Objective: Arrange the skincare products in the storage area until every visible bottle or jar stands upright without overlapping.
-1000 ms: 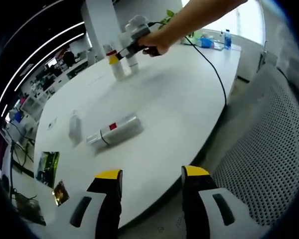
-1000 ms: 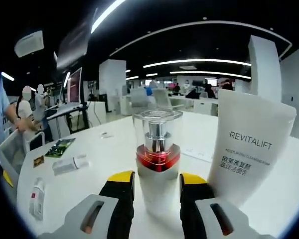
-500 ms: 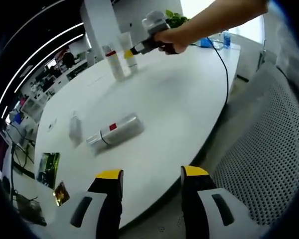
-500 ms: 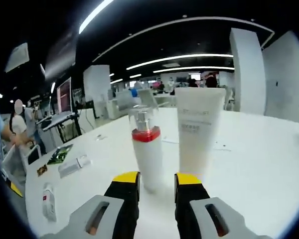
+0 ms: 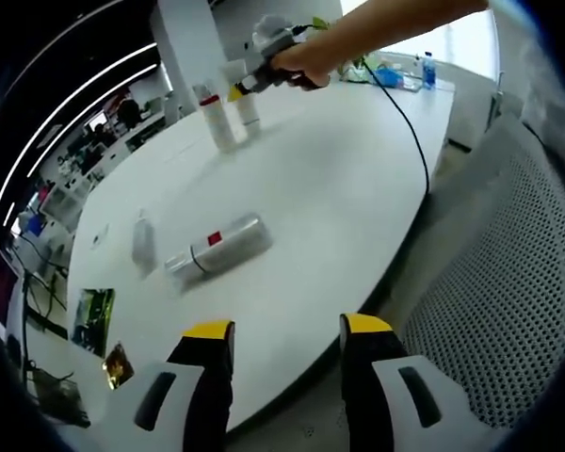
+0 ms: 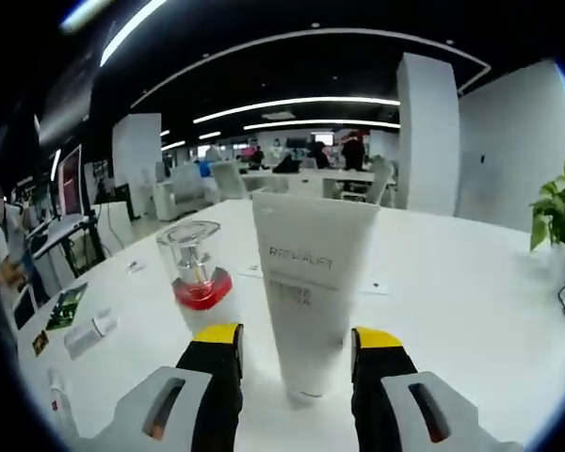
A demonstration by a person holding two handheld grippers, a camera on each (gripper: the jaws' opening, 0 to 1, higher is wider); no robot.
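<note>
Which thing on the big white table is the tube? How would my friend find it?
On the big white table, look between the right gripper's yellow-tipped fingers. The white tube stands there on its cap, flat wide end up, with faint grey lettering. The pump bottle beside it has a red band and clear cap.

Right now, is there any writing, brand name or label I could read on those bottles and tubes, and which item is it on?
White tube standing between the right claw's jaws: rows of grey lettering, too blurred to read.
Bottle with the red collar: no text seen.
Silver tube lying on the table: red label, too small to read.
Small bottle beside it: nothing legible.
</note>
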